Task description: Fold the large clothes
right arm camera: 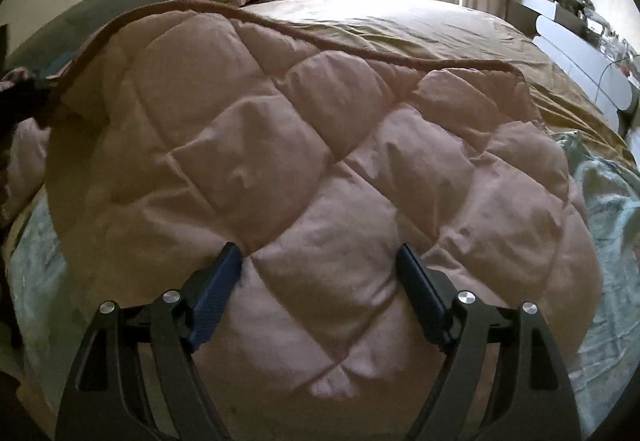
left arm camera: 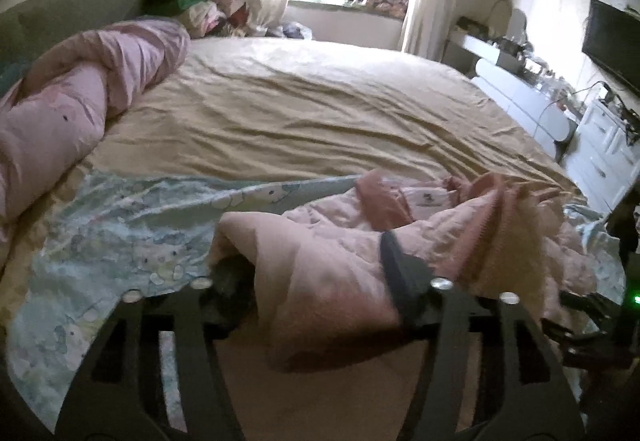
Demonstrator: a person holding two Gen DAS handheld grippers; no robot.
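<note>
A pink quilted padded garment (right arm camera: 304, 145) lies on the bed over a pale blue cartoon-print sheet (left arm camera: 120, 237). In the right wrist view it fills the frame, with a darker pink edge along the top. My right gripper (right arm camera: 320, 253) is open, its fingers (right arm camera: 216, 289) wide apart against the quilted fabric. In the left wrist view the garment (left arm camera: 328, 281) is bunched and drapes over my left gripper (left arm camera: 316, 261). A fold lies between its fingers (left arm camera: 394, 265), and the left finger is mostly hidden under it. The left jaws look closed on the cloth.
The bed has a tan sheet (left arm camera: 304, 105). A rolled pink duvet (left arm camera: 68, 109) lies at the left. A clothes pile (left arm camera: 204, 7) sits by the window. White drawers (left arm camera: 600, 137) and a television (left arm camera: 612, 41) stand at the right.
</note>
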